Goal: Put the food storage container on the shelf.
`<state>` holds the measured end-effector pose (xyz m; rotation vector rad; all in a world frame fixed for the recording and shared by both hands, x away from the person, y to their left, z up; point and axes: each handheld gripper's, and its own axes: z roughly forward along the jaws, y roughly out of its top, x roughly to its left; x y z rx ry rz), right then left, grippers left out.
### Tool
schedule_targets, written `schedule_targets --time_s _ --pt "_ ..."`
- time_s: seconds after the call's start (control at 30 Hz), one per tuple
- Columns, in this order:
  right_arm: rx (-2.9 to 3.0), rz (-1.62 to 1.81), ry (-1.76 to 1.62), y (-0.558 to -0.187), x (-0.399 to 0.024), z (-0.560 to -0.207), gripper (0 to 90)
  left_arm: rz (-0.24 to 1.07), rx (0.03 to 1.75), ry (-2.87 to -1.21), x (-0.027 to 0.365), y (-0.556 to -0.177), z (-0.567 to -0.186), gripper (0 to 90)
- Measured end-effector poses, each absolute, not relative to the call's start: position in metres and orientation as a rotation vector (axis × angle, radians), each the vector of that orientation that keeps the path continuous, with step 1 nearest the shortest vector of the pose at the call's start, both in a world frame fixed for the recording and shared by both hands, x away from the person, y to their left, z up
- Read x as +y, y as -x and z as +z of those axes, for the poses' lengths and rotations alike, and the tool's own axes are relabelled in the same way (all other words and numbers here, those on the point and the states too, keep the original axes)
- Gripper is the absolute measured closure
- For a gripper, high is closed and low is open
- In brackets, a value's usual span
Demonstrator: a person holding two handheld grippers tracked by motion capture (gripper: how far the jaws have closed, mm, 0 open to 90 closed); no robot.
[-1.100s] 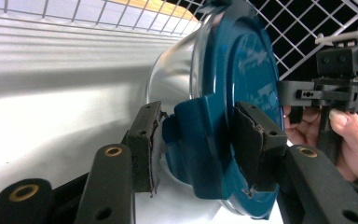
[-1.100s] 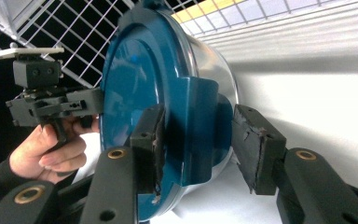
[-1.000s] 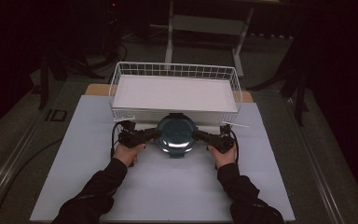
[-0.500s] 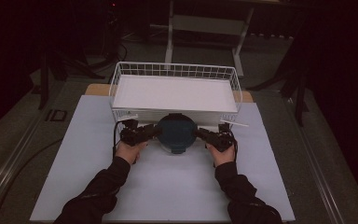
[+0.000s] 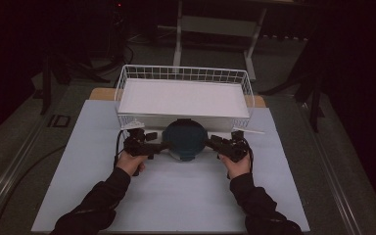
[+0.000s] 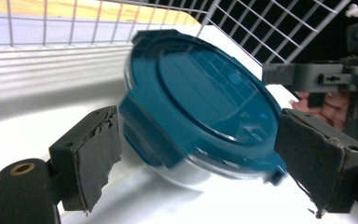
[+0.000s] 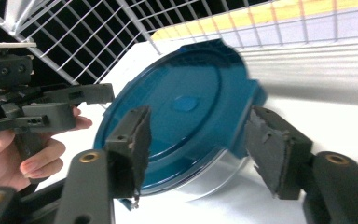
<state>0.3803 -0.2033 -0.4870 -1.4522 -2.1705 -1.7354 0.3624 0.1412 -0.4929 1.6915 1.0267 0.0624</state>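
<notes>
- Since a second ago the round container [image 5: 185,140] has lost the bright glare on its lid and now shows a flat, dark teal top; it sits at much the same spot, and both hands have hardly shifted.
- The left hand-held gripper [image 5: 164,145] has just been opening its jaws: in the left gripper view the container [image 6: 200,105] lies between the two black pads [image 6: 93,154], which stand off it with a gap on either side, so it is released.
- The right hand-held gripper [image 5: 208,141] has also just been opening: in the right gripper view its pads [image 7: 137,140] flank the container [image 7: 182,121], the far one clear of the lid's tab; the near one overlaps the lid, and contact cannot be told. It reads as let go.
- The container is a clear bowl under a teal snap-on lid with raised concentric rings and small clip tabs at the rim; it looks tilted and slightly blurred in both gripper views.
- It lies between the two hand-held grippers, just ahead of their tips, on the white table [image 5: 176,196].
- Right beyond it stands the white wire basket [image 5: 122,83].
</notes>
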Motion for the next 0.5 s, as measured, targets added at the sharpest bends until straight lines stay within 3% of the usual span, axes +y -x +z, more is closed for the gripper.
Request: schedule_targets --time_s 0.1,0.5 --pt "-2.197 -1.730 1.438 -0.375 -0.201 -0.484 38.9 0.070 1.007 -1.725 0.143 -0.353 -0.490 2.4" --pt "-2.249 -1.707 1.363 -0.348 -0.191 -0.483 40.8 0.078 0.928 -1.760 0.146 -0.305 -0.478 2.3"
